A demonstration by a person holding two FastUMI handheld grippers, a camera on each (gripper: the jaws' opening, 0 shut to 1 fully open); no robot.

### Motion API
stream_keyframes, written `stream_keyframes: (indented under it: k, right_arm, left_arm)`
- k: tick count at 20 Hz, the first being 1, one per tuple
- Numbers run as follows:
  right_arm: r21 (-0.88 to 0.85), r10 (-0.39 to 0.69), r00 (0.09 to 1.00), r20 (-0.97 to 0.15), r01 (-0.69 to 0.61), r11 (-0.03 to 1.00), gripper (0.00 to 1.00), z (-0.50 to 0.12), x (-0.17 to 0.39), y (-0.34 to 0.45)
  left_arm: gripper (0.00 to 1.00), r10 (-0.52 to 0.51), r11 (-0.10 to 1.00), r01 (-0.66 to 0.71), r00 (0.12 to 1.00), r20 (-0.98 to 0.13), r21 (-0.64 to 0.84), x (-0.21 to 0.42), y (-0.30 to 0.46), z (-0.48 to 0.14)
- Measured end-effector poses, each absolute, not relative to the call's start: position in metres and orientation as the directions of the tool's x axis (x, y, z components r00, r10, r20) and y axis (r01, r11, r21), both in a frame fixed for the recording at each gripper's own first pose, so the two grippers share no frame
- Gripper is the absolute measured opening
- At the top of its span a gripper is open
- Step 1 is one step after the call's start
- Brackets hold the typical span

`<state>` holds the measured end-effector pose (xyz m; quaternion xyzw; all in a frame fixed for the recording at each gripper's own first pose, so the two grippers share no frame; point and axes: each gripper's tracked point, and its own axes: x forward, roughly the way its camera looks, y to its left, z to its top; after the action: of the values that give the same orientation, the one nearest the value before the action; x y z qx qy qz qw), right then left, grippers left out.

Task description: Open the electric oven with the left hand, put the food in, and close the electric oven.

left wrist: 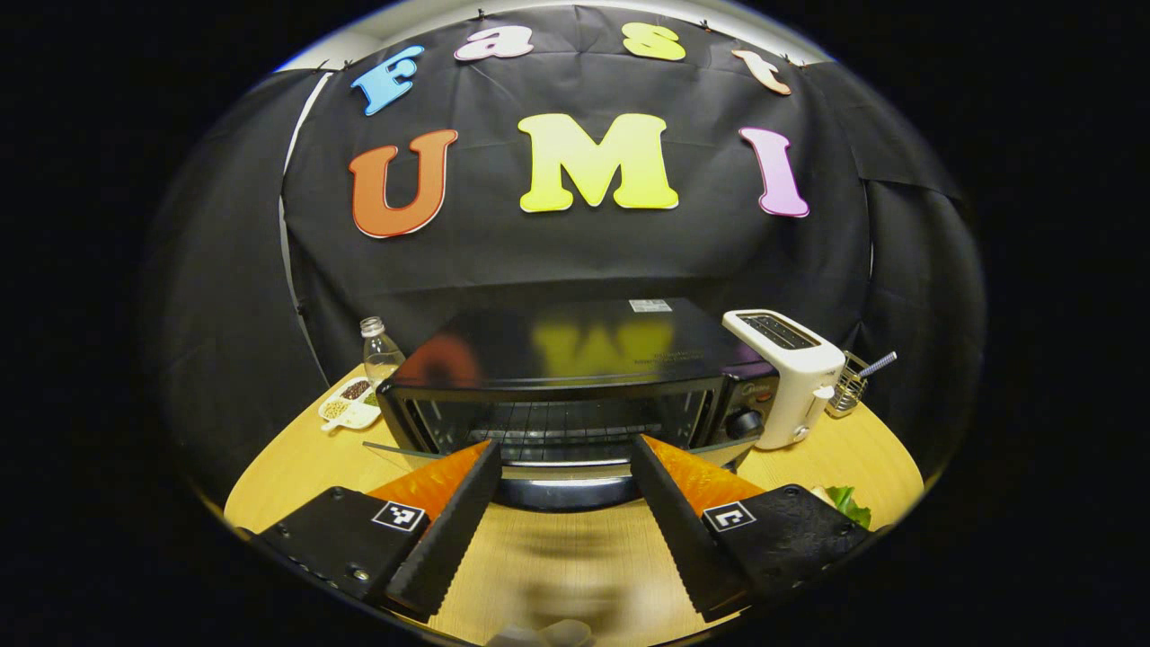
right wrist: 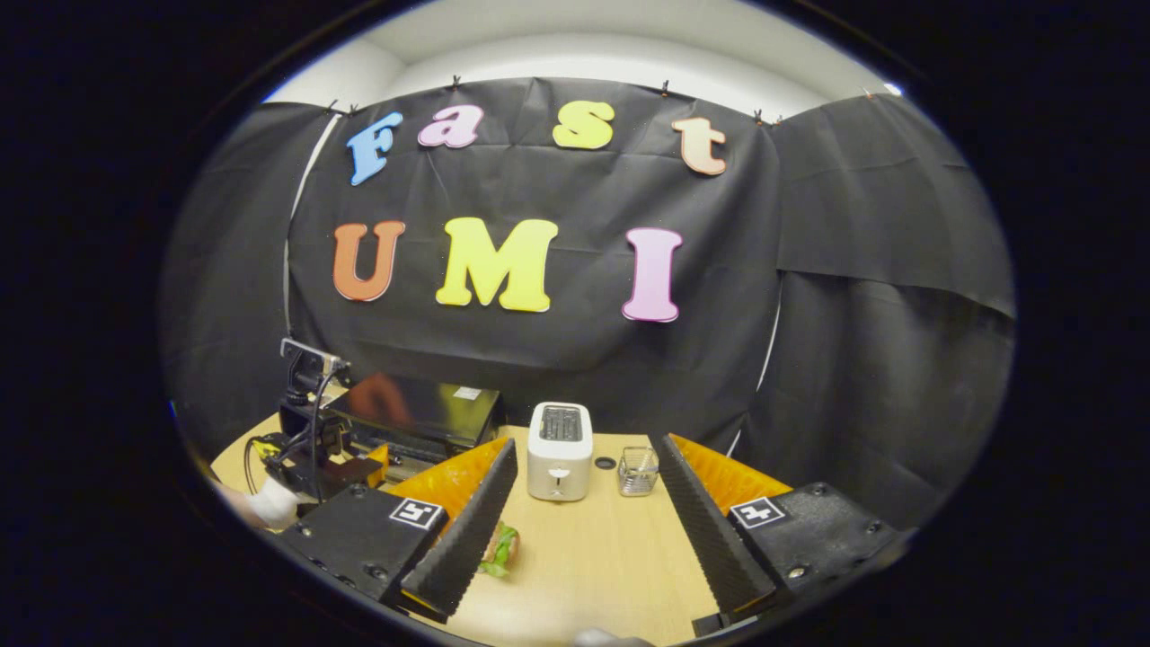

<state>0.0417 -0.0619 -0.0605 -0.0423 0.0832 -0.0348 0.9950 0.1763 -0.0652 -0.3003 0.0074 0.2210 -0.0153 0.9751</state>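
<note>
Two claws, both released: left claw (left wrist: 564,467) facing electric oven (left wrist: 575,386) with door lowered; right claw (right wrist: 588,476) above table (right wrist: 584,557), sandwich (right wrist: 499,548) beside its left finger.

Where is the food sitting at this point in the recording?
The food, a sandwich with green lettuce, lies on the wooden table in the right gripper view, in front of the white toaster and beside the right gripper's left finger.
</note>
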Motion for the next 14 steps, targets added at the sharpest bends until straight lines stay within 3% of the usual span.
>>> stream_keyframes:
  k: [14]
  right_arm:
    - [-0.107, -0.048, 0.975, -0.217, 0.025, 0.994, 1.0, -0.088, 0.028, -0.054]
  left_arm:
    - [0.97, -0.055, 0.998, 0.059, 0.844, -0.533, -0.009, 0.1, -0.069, -0.362]
